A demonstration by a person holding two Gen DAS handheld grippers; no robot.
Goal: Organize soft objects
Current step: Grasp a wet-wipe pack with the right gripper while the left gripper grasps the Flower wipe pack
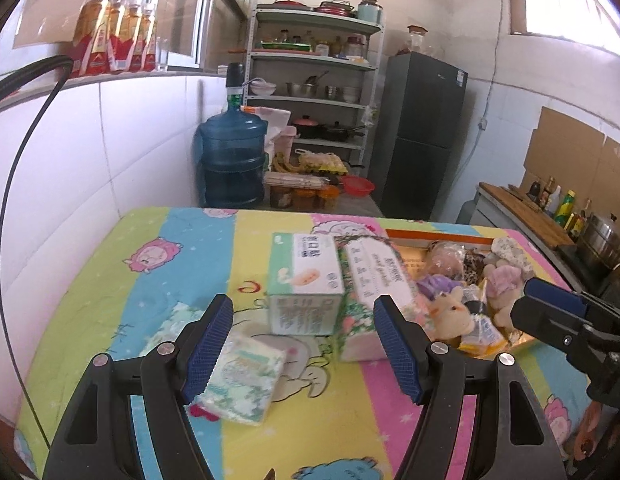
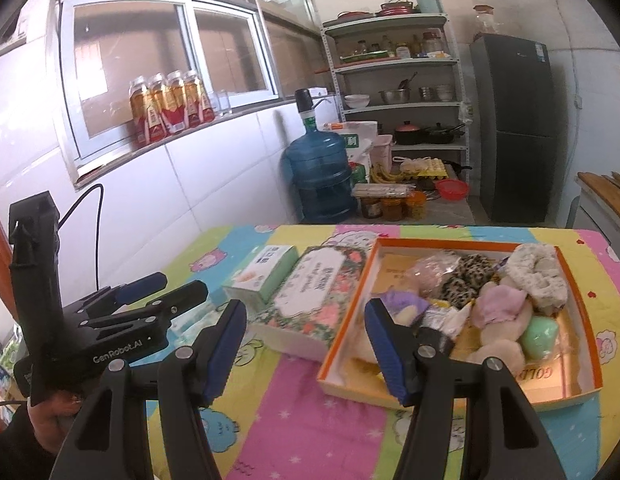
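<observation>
- Left wrist view: showed the left claw [image 1: 303, 346] released, jaws spread wide and empty, poised above a small soft tissue pack [image 1: 241, 380] lying flat on the surface [image 1: 109, 280]; likely lined up for that pack as the next pick, it being the one soft item lying apart from the rest.
- Saw a mint tissue box [image 1: 305, 280] and a floral box [image 1: 374, 280] side by side, touching, just beyond the pack; probably already lined up in a row.
- Right wrist view: showed the right claw [image 2: 305, 350] likewise released and holding nothing, hovering over the near left corner of the orange-rimmed tray [image 2: 582, 304].
- Found the plush toys [image 2: 502, 320] heaped in that tray with a leopard-print piece [image 2: 466, 276], a white fuzzy item [image 2: 538, 272] and a pale green ball [image 2: 540, 334]; presumably gathered there to keep loose soft things together.
- Noted the surface covered by a bright striped cartoon cloth, pushed against a white tiled wall.
- Beyond it, noted a blue water jug [image 2: 320, 172], metal shelving [image 2: 398, 80] with pots and bowls, a dark fridge [image 2: 518, 128], and drink bottles [image 2: 169, 104] on the window sill.
</observation>
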